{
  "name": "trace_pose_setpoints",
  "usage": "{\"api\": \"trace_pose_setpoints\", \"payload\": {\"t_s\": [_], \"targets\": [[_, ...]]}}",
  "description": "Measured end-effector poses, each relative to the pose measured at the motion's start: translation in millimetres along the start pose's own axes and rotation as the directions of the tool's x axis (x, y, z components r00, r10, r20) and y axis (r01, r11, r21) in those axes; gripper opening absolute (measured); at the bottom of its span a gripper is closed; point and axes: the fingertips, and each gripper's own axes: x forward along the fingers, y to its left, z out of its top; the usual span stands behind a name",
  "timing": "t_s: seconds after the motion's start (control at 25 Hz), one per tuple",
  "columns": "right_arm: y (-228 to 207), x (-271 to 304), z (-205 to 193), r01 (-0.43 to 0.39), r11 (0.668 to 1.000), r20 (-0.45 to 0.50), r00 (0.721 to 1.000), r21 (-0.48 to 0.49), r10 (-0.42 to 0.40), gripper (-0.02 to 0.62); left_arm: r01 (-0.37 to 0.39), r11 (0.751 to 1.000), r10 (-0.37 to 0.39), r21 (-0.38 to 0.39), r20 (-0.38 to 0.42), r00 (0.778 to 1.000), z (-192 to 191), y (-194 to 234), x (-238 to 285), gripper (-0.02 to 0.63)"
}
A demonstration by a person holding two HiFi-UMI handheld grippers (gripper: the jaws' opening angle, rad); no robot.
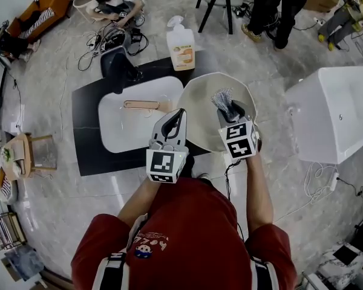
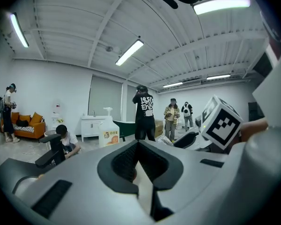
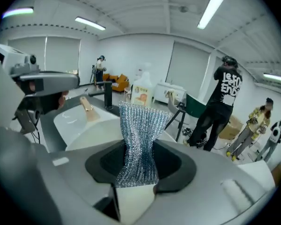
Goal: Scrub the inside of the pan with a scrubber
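- Two grippers are engaged: the left gripper [image 1: 179, 113] is clenched at the left rim of the pan [image 1: 201, 104], apparently holding it up beside the sink [image 1: 124, 128].
- The right gripper [image 1: 231, 111] pinches the scrubber [image 1: 222, 96] over the pan's right side.
- Scrubbing looks about to begin; the next move calls for pressing the mesh inside and rubbing.

The scrubber [image 3: 138, 135] is glinting as coarse metallic mesh; the pan [image 1: 199, 116] is looking smooth, matt; floor [image 1: 54, 216] gleaming glossy.
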Motion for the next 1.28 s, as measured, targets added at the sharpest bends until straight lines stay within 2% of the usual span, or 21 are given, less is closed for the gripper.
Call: {"api": "trace_pose_setpoints", "payload": {"t_s": [0.16, 0.4, 0.48, 0.6, 0.76, 0.84, 1.08, 1.28], "targets": [[-8, -49, 25, 0.064, 0.994, 0.161, 0.984, 0.086, -0.077, 0.188, 0.007, 1.0, -0.007, 0.005, 0.058, 0.998, 28, -12, -12, 0.006], [-7, -119, 46, 0.11, 0.974, 0.352, 0.92, 0.2, -0.176, 0.187, 0.018, 0.999, -0.021, 0.027, 0.123, 0.992, 56, -33, -34, 0.006], [-6, -143, 54, 0.125, 0.964, 0.425, 0.879, 0.235, -0.218, 0.187, 0.023, 0.999, -0.028, 0.031, 0.143, 0.989, 63, -38, -41, 0.006], [-6, -179, 58, 0.171, 0.94, 0.529, 0.79, 0.295, -0.31, 0.188, 0.03, 0.999, -0.037, 0.043, 0.171, 0.985, 75, -47, -53, 0.006], [-5, -215, 49, 0.233, 0.908, 0.597, 0.692, 0.348, -0.406, 0.187, 0.041, 0.998, -0.05, 0.05, 0.211, 0.976, 89, -57, -72, 0.006], [-2, -225, 46, 0.254, 0.897, 0.619, 0.655, 0.361, -0.434, 0.187, 0.04, 0.997, -0.055, 0.069, 0.23, 0.972, 90, -59, -80, 0.006], [3, -236, 42, 0.279, 0.885, 0.633, 0.621, 0.372, -0.462, 0.187, 0.034, 0.997, -0.049, 0.067, 0.228, 0.973, 80, -58, -89, 0.006], [1, -239, 42, 0.293, 0.887, 0.628, 0.628, 0.356, -0.459, 0.187, 0.05, 0.996, -0.065, 0.07, 0.23, 0.971, 79, -65, -89, 0.006]]}}
